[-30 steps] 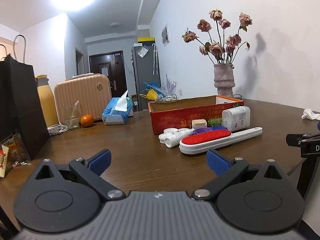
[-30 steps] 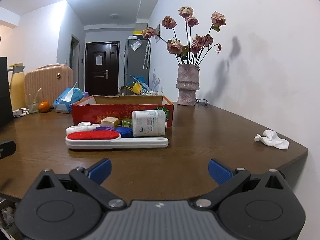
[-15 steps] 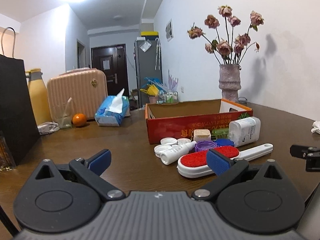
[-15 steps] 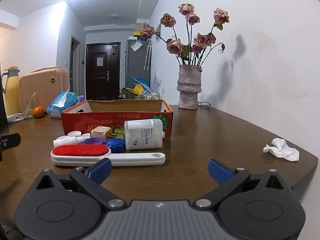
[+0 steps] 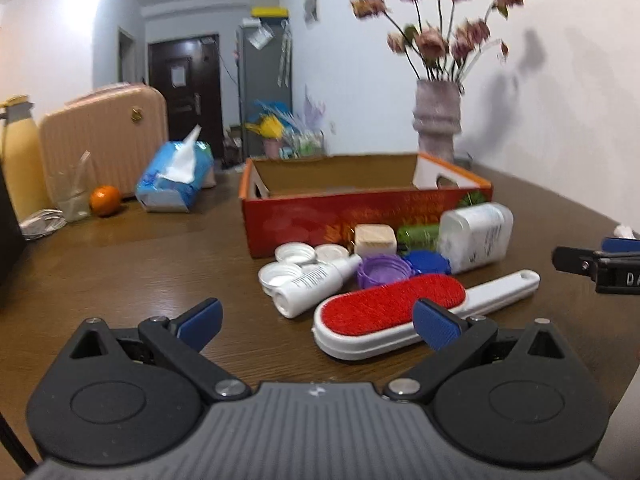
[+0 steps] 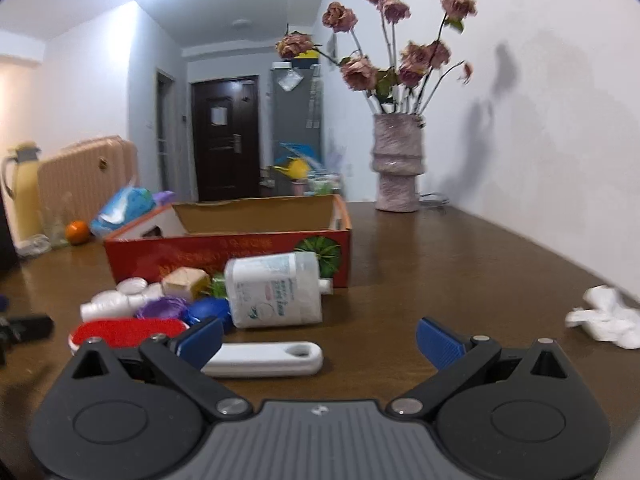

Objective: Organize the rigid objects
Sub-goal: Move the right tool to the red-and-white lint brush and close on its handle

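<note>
While both grippers hover low over the brown table (image 5: 120, 272), the left gripper (image 5: 316, 320) and right gripper (image 6: 320, 338) each gape wide, holding nothing. Near them lies a red lint brush (image 5: 400, 308) with a white handle. Behind it sit a white bottle (image 6: 276, 292), bottle caps (image 5: 384, 270) and what may be a wooden block (image 5: 374, 240), beside a red cardboard box (image 5: 360, 208).

**Camera setup**

Both wrist views sit low over the worktop (image 5: 120, 264), facing the red box (image 5: 360, 208) and vase (image 6: 396, 164). Left view looks from left of the clutter, right view from its right, nearer. Shared: lint brush (image 5: 384, 312), white bottle (image 6: 276, 292).
</note>
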{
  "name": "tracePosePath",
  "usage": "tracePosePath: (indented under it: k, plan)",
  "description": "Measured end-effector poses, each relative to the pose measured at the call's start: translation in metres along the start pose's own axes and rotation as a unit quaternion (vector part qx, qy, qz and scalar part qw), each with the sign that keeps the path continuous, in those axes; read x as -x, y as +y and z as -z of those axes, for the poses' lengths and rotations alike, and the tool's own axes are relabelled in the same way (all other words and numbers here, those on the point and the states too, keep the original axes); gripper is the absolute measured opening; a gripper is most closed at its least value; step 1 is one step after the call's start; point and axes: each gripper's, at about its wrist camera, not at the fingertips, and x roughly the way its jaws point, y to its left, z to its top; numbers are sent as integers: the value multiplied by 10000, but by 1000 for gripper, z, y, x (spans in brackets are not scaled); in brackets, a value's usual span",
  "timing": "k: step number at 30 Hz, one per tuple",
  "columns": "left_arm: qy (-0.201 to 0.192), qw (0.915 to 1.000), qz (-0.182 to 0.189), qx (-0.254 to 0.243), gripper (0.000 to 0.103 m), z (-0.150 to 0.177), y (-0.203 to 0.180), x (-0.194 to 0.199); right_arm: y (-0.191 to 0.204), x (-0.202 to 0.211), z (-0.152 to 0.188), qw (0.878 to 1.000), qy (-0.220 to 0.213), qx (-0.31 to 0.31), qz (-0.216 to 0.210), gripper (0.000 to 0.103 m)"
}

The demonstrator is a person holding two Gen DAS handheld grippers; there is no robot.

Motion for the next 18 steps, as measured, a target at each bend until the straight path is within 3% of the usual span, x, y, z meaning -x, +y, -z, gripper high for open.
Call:
tracePosePath:
  k: [4, 7, 12, 15, 18]
  plan:
    - [531, 9981, 251, 197, 103, -12, 0, -19, -17, -22, -14, 9983, 519, -122, -242, 103]
    - [576, 9979, 266, 138, 103, -14, -2, -28, -26, -36, -21, 9978, 578, -39, -308, 100]
    - [760, 9963, 325, 251, 103, -17, -2, -44, -36, -59, -22, 9954, 934, -28, -221, 70]
    - [926, 9928, 399, 643, 102, -17, 8, -54, -36, -70, -17, 9927, 1165, 34, -315, 61]
    - [1139, 9885, 558, 821, 87, -17, 12, -62, -35, -73, -12, 9918, 1203, 34, -435, 59]
